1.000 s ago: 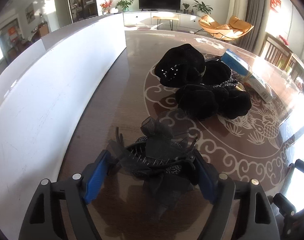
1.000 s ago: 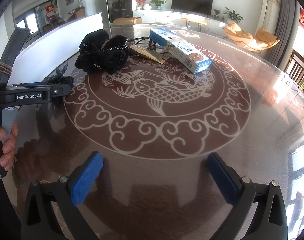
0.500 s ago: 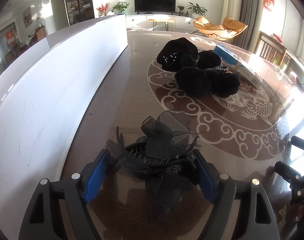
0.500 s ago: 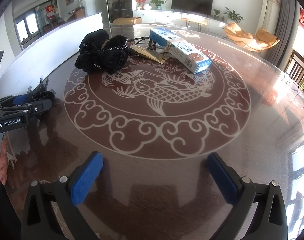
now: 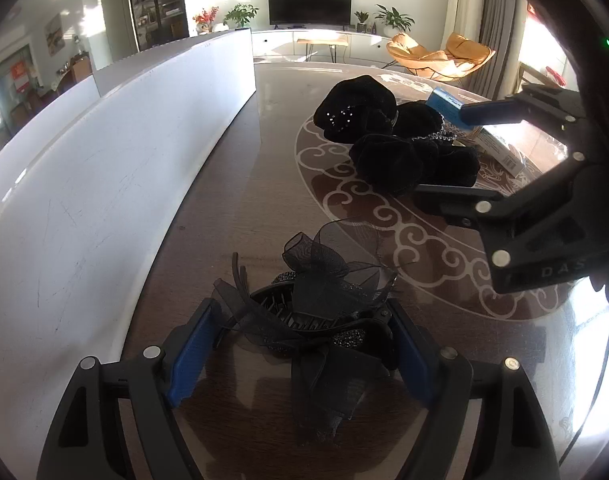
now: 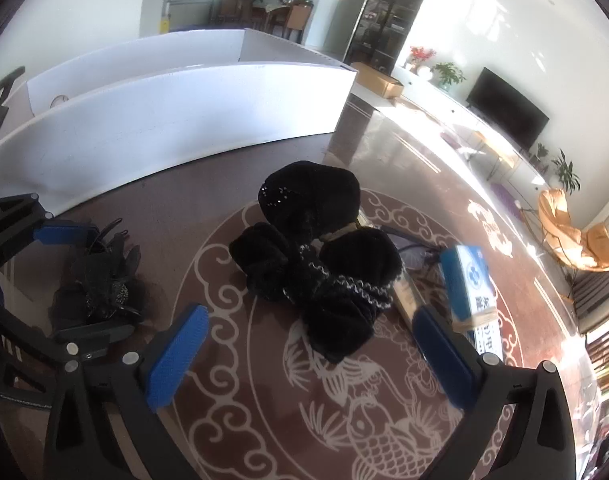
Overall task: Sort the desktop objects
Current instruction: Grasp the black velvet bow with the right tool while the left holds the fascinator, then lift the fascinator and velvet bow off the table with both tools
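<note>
A: What's on the table (image 6: 444,184)?

B: Round, glossy brown top w/ a pale fish-and-cloud pattern. One black hair claw clip (image 5: 316,316) w/ a gauzy bow and sparkly trim, near the table's left edge, just beside a long white box wall (image 5: 104,184). Black velvet scrunchies (image 6: 316,256) piled toward the table's middle: three counted, one w/ tiny sparkles, one w/ silver-white trim. Could be more, as they overlap.

A: Anything else?

B: One blue-and-white carton (image 6: 470,284), lying flat, touching the right side of the scrunchie pile. Flat packets and thin dark cords are tucked under it; count unclear.

A: And the two grippers?

B: Left gripper (image 5: 300,344): its two blue pads sit either side of the claw clip, pressing on its ends. The clip rests low over the tabletop; can't tell if it's lifted. Right gripper (image 6: 308,356): fingers spread wide, nothing between them. It hangs over the scrunchie pile, pads apart from the fabric, w/ the right pad (image 6: 444,356) in front of the carton.

A: Do they see each other?

B: Yes. The left wrist view shows the right gripper at the frame's right edge, over the pile. The right wrist view shows the left one at the left edge, w/ the clip.
</note>
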The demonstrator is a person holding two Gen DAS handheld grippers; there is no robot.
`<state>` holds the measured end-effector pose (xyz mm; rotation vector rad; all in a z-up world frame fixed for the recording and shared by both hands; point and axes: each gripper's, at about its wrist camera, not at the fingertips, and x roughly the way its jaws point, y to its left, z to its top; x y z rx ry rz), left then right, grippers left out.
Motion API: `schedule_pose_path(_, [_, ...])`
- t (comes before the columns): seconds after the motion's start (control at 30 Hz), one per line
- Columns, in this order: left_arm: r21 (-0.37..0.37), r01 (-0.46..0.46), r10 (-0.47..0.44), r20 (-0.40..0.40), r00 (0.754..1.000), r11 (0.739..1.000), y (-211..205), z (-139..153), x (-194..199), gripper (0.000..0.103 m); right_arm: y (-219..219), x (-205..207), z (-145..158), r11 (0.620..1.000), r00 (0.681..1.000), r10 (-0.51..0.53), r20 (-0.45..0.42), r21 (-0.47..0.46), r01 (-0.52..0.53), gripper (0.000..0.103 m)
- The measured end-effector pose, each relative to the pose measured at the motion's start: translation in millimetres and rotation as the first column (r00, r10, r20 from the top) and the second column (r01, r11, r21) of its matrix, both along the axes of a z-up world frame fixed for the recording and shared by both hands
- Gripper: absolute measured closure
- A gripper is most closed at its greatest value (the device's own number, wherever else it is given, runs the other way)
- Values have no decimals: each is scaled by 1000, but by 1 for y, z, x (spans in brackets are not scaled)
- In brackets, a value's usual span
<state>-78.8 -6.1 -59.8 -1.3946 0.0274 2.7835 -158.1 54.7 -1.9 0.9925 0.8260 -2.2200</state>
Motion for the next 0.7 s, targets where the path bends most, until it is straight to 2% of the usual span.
schedule_pose_path(0.03, [0,0,0,0,1000,1000,0,0,0,23,-8,-7,-6,999,1000,13,22,32,-14,26])
schedule_pose_path(0.1, [0,0,0,0,1000,1000,0,0,0,23,-16,-19,-15,998,998,11,58,67,-15,31])
schedule_pose_path(0.13, [0,0,0,0,1000,1000,0,0,0,23,-18,-23,-17,998,998,1,66,69,-5,39])
schedule_pose_path(0.2, [0,0,0,0,1000,1000,0,0,0,23,-13,-24,-16,999,997,-39,73,27,37,50])
schedule_pose_path(0.23, [0,0,0,0,1000,1000,0,0,0,23,-8,-21,-15,998,995,-69,73,5,69,51])
schedule_pose_path(0.37, [2,1,-1,-1,1000,1000,0,1,0,23,27,1,-15,969,967,-226,114,-76,235,52])
schedule_pose_path(0.47, [2,0,0,-1,1000,1000,0,1,0,23,66,30,-11,910,916,-348,201,-164,382,52])
schedule_pose_path(0.53, [1,1,-1,-1,1000,1000,0,1,0,23,89,57,-9,881,892,-385,235,-195,431,52])
schedule_pose_path(0.6, [2,1,-1,-1,1000,1000,0,1,0,23,103,79,-8,874,889,-400,224,-201,444,52])
schedule_pose_path(0.67, [2,1,-1,-1,1000,1000,0,1,0,23,117,92,-6,857,879,-432,202,-212,470,48])
schedule_pose_path(0.7, [2,1,-1,-1,1000,1000,0,1,0,23,123,98,-6,848,874,-445,196,-222,482,37])
